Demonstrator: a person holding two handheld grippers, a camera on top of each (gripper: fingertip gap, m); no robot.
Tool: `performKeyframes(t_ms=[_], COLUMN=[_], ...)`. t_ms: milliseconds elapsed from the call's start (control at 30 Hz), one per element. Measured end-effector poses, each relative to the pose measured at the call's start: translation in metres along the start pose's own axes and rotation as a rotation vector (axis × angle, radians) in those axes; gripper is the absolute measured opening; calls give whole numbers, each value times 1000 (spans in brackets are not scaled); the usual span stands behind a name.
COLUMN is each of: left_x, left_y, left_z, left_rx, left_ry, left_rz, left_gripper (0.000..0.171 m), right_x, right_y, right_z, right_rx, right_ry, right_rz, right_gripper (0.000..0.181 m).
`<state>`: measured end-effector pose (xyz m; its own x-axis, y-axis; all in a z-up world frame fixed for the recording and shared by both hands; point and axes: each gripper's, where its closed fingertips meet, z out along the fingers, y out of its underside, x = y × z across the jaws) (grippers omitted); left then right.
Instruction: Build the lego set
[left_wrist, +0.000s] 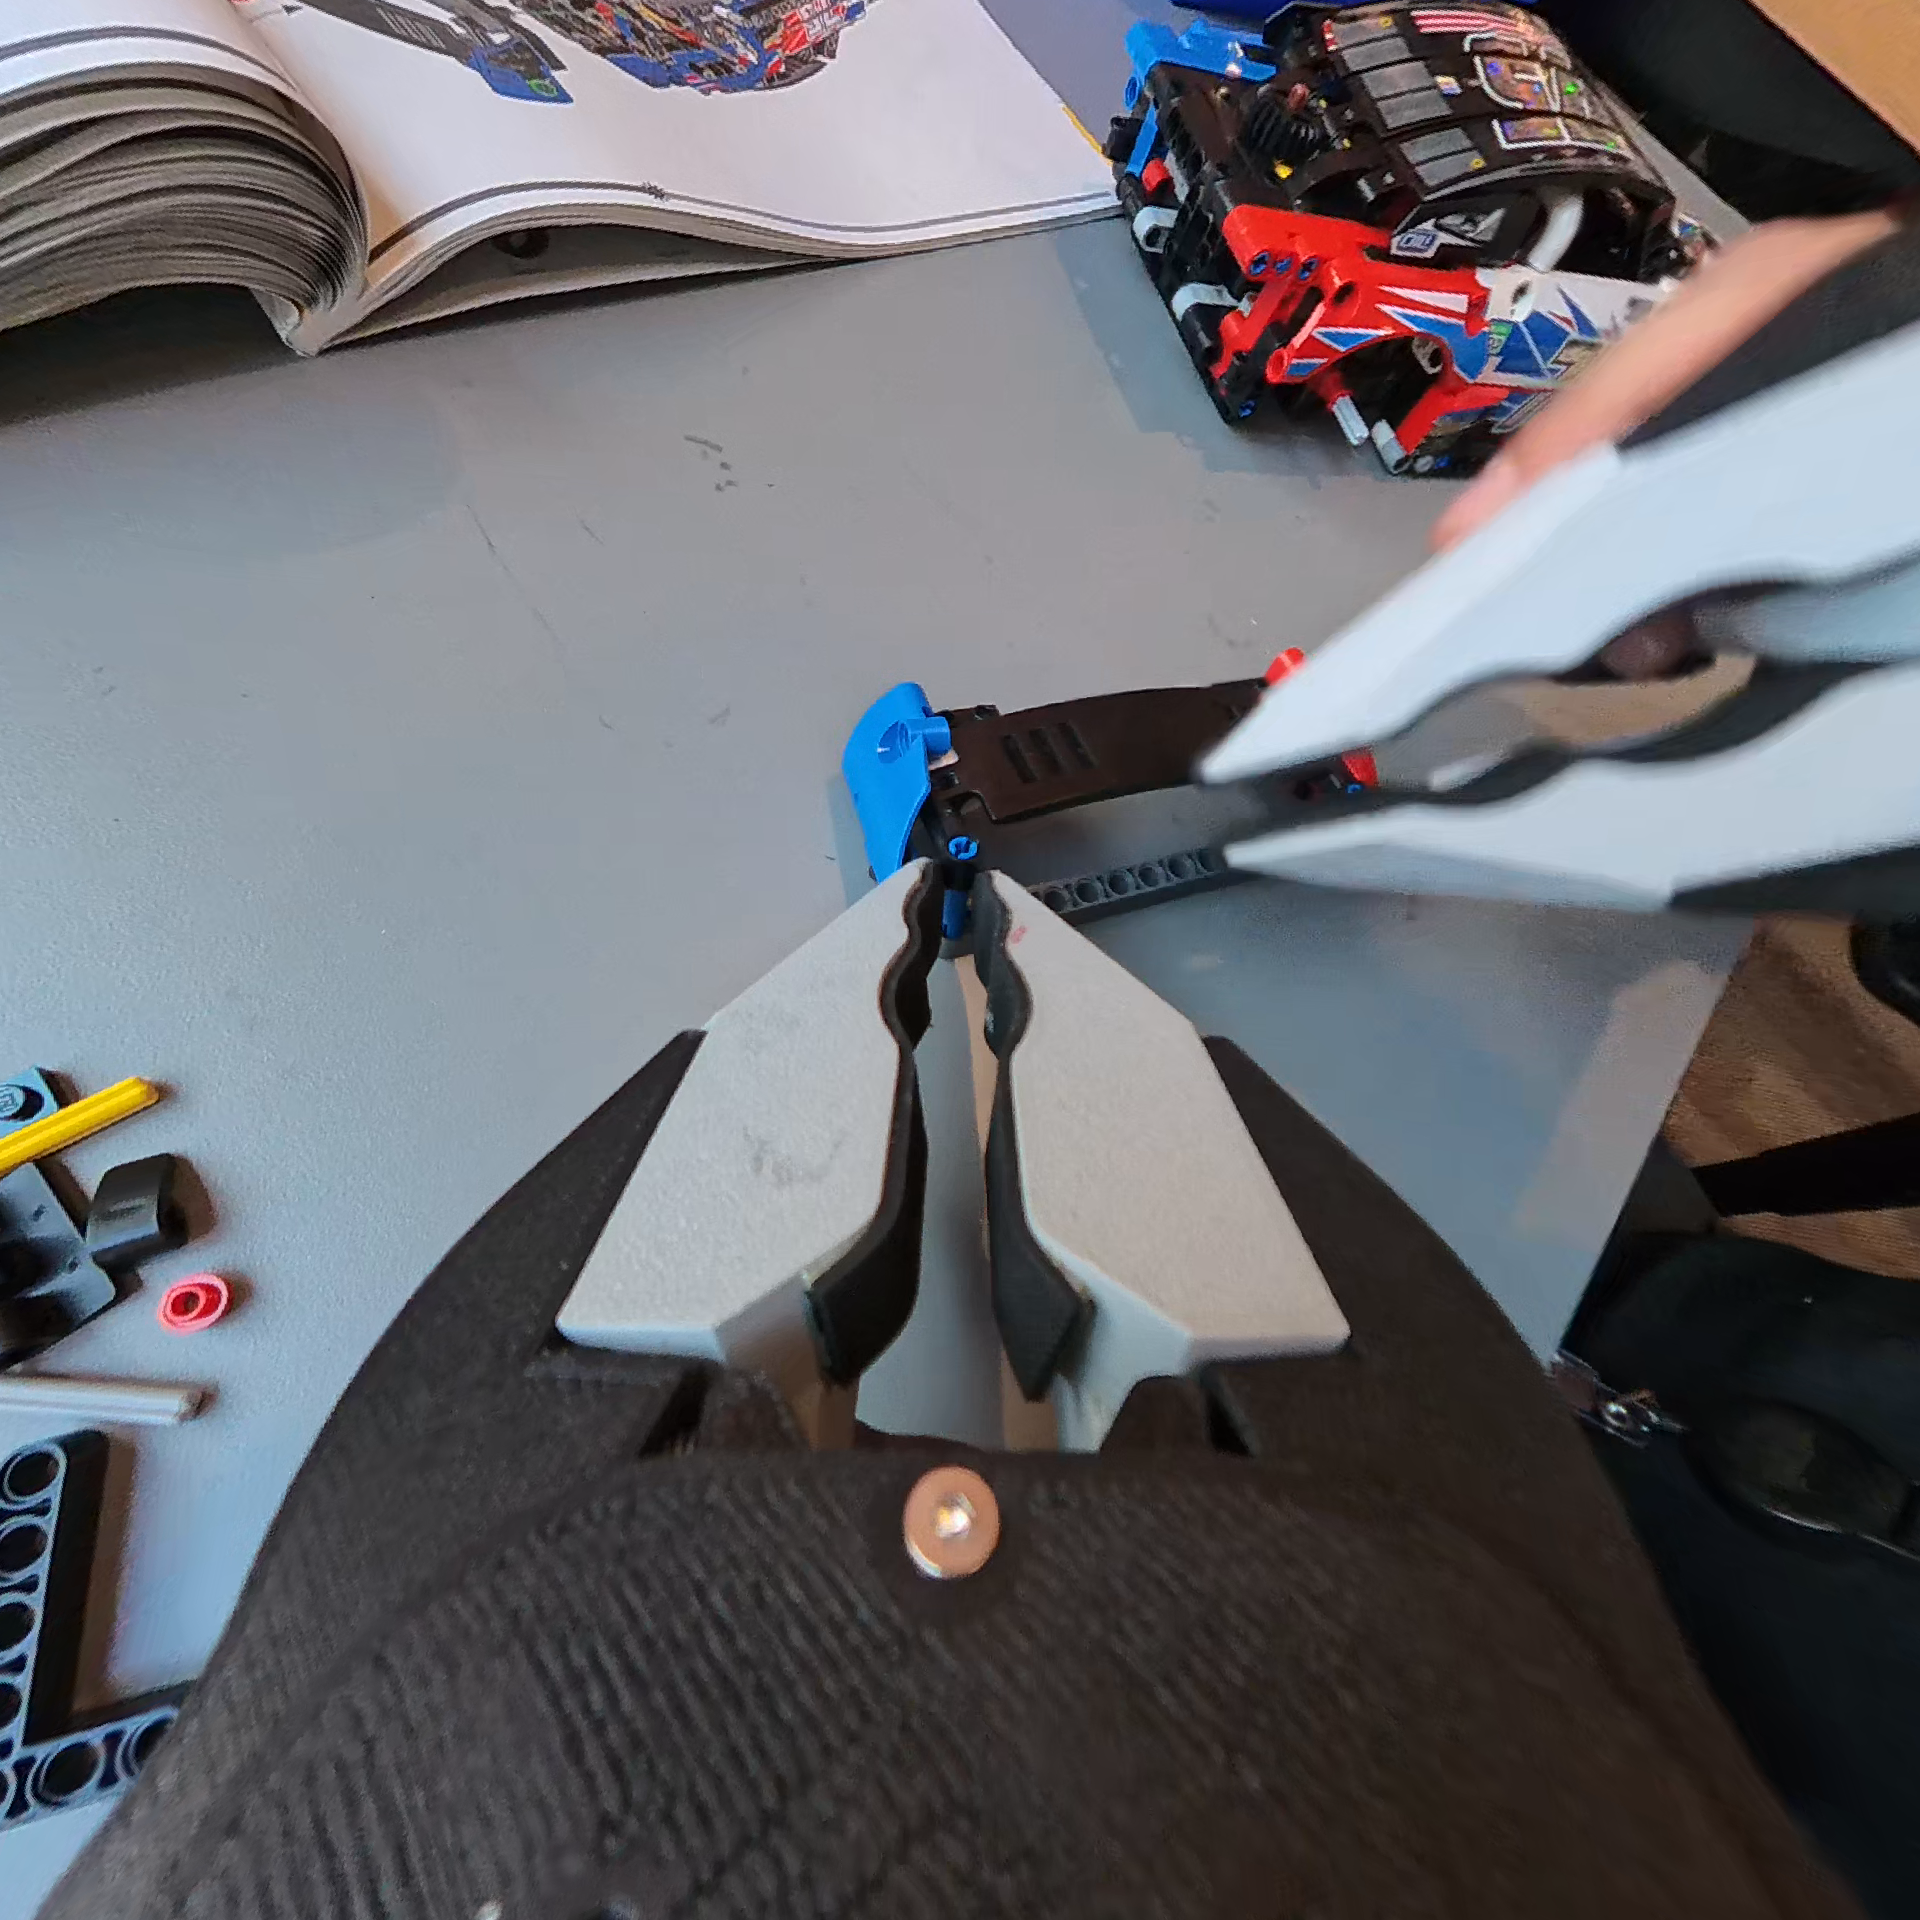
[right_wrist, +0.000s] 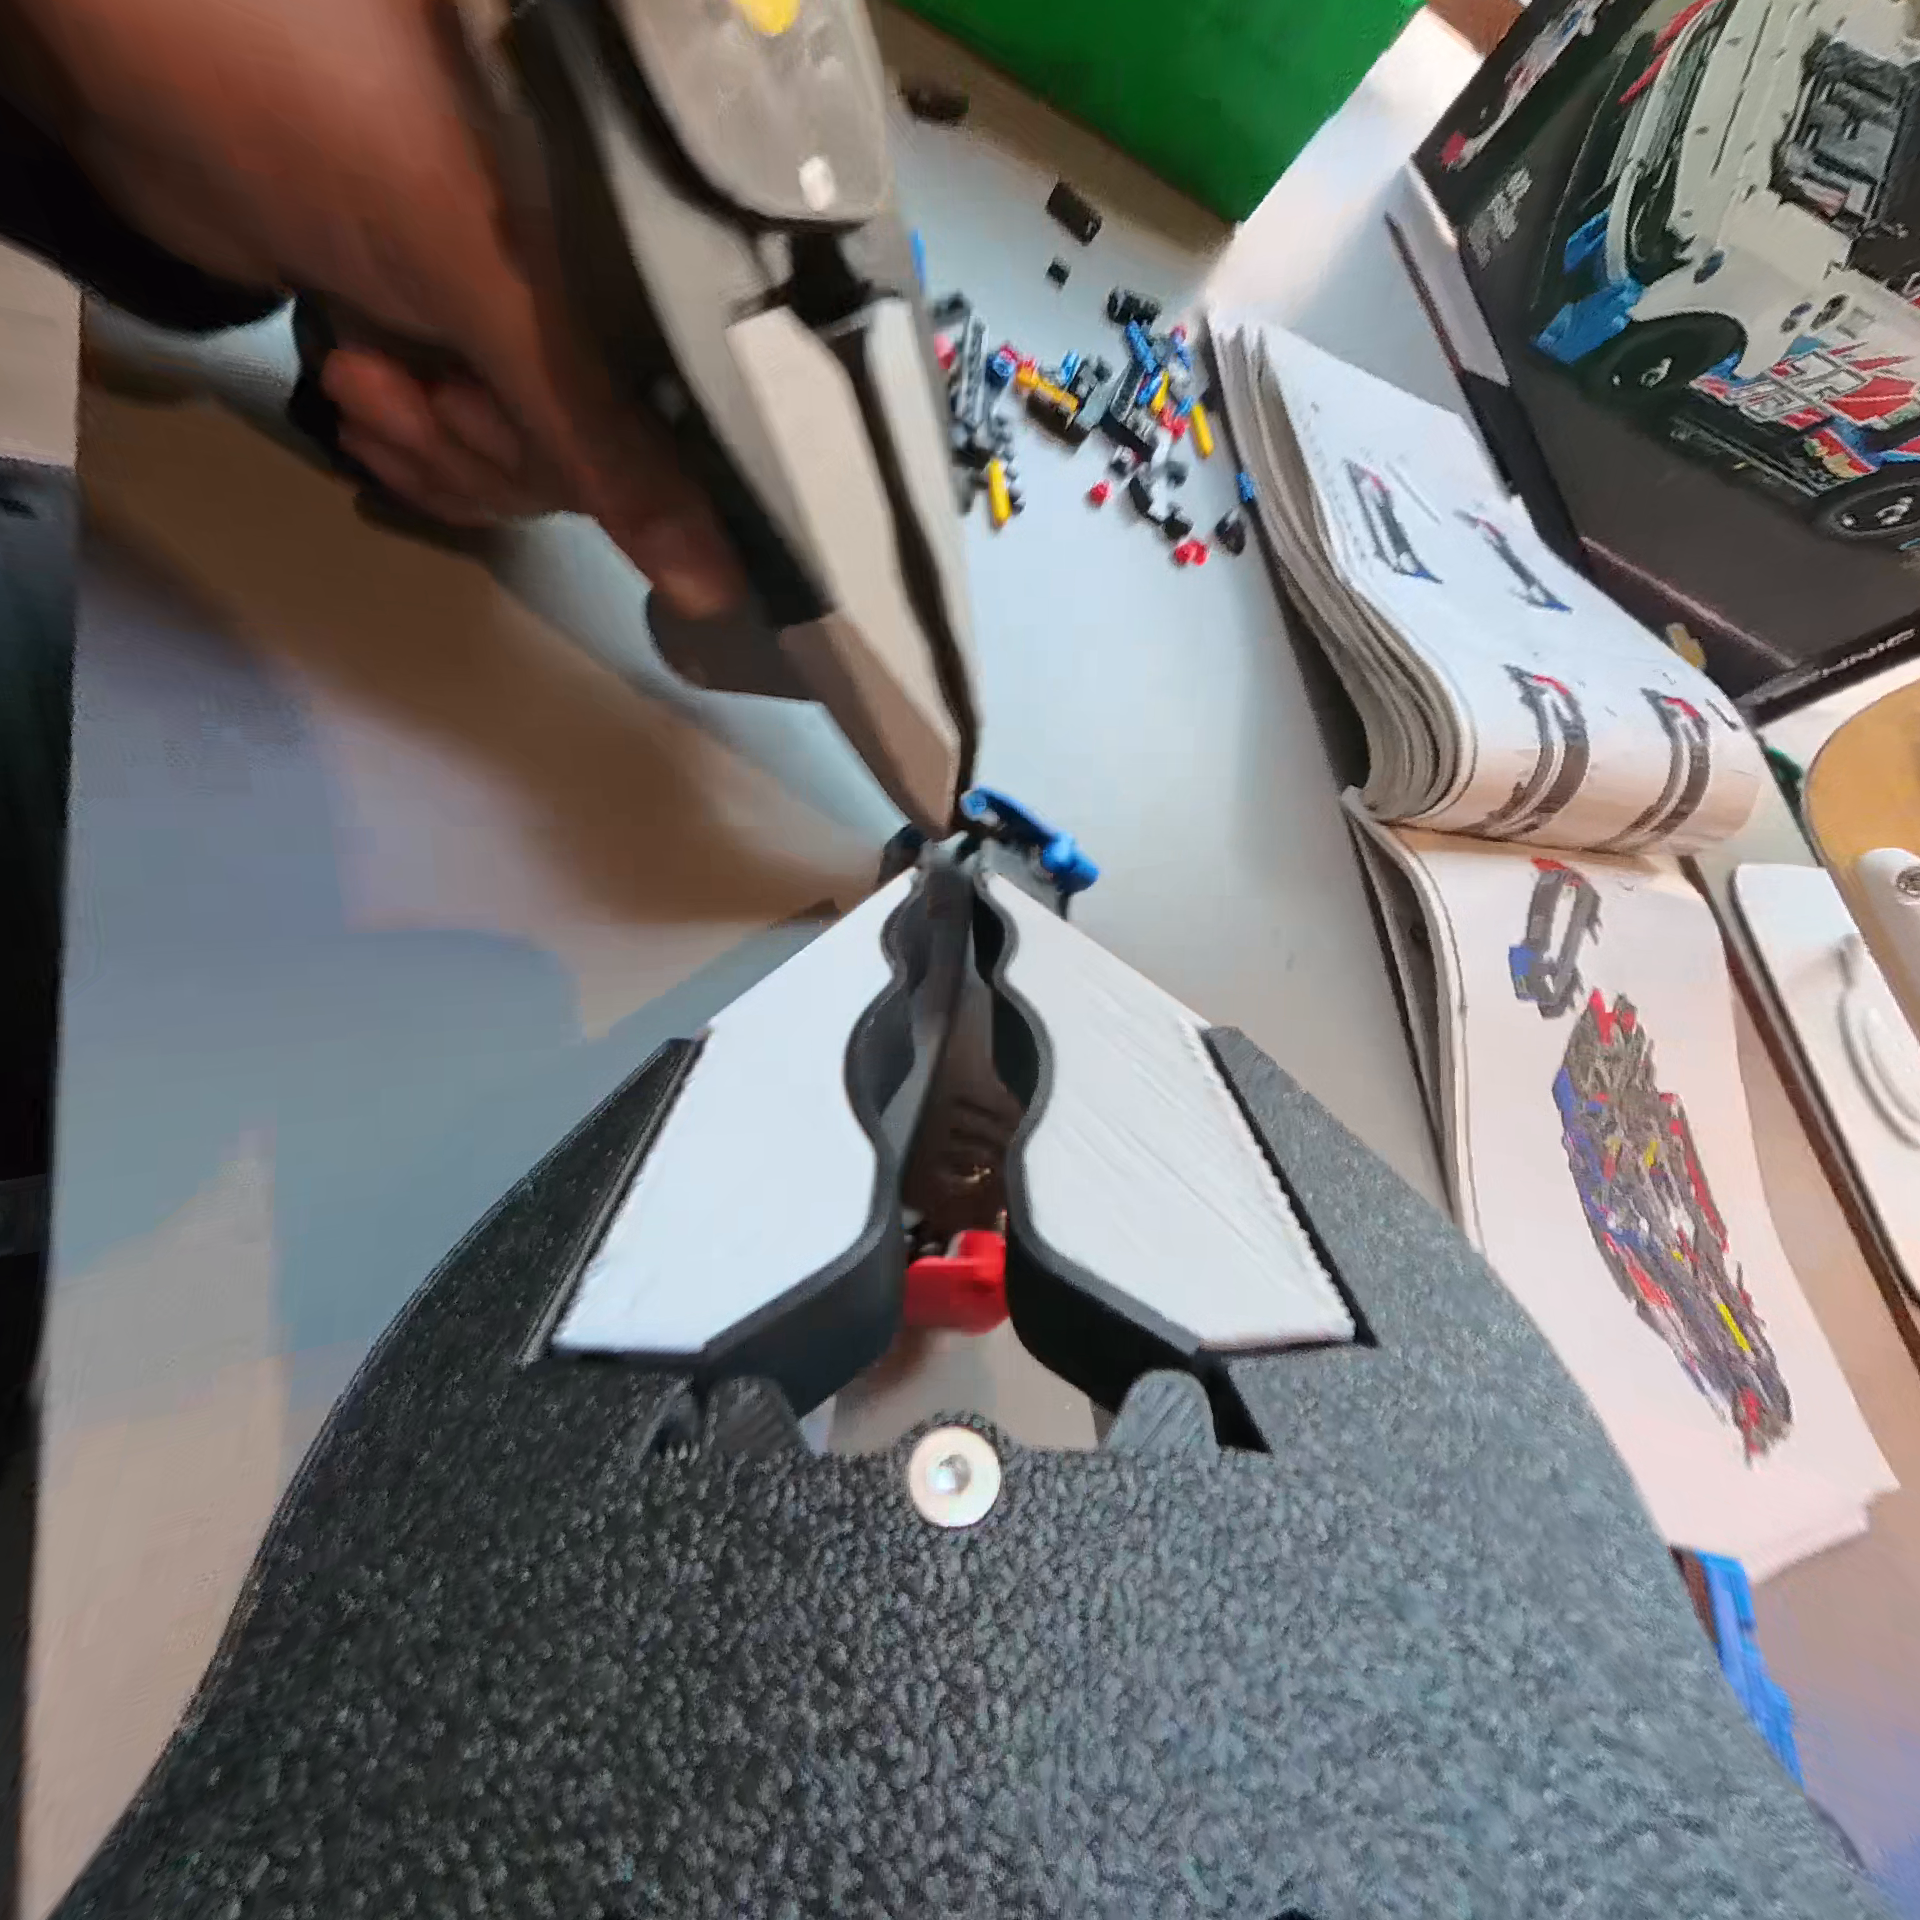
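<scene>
grey table (left_wrist: 520, 623) bears open instruction book (left_wrist: 644, 135), car model (left_wrist: 1382, 239), loose parts (right_wrist: 1091, 405). black subassembly (left_wrist: 1081, 753) with blue end panel (left_wrist: 883, 769) sits mid-table: right gripper (left_wrist: 1216, 805) clamps its black body, left gripper (left_wrist: 956, 883) pinches its blue-pin end.

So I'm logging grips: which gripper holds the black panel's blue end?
The left gripper, pinching beside the blue piece; the right gripper clamps the opposite red-pinned end.

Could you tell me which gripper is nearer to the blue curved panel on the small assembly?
Left. The left gripper pinches right beside the blue curved panel; the right gripper holds the assembly's far end.
</scene>
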<state>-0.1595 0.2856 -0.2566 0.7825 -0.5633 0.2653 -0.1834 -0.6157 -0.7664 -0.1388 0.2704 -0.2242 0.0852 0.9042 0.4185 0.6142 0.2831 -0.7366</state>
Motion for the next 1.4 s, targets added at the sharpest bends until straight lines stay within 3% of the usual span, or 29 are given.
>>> performKeyframes(t_ms=[133,267,300,433,567,633,767,967,1033,1100,1233,1400], left_x=[1,1,1,2,2,2,2,1,-4,-3,-5,-4], left_y=[1,2,2,2,3,3,3,5,19,19,19,20], left_z=[-2,-3,-3,-3,-3,-3,-3,-2,2,2,0,-1], left_rx=[-1,0,0,-1,-2,-2,-2,-13,-114,-108,-107,-110], left_ry=[7,3,-6,-4,-3,-14,-20,-23,-63,-70,-70,-52], left_rz=[10,19,29,35,42,53,58,59,86,98,86,83], left_gripper=[4,4,4,4,4,4,4,2,0,0,0,0], right_x=[20,16,12,3,-1,9,26,-6,-5,1,30,60], right_y=[-7,-14,-14,-8,-13,-12,-44,-2,-5,-23,-23,-7], right_z=[17,28,28,29,30,34,23,41,41,36,31,-5], right_rx=[34,22,21,-15,-63,-110,2,-206,-200,-121,-83,-25], right_ry=[-115,-254,-287,-369,-457,-421,-403,-502,-487,-487,-348,-191], right_rz=[51,77,53,-154,-176,-187,-88,-151,-163,-96,-42,176], right_gripper=[8,12,2,0,0,0,0,0,0,0,0,0])
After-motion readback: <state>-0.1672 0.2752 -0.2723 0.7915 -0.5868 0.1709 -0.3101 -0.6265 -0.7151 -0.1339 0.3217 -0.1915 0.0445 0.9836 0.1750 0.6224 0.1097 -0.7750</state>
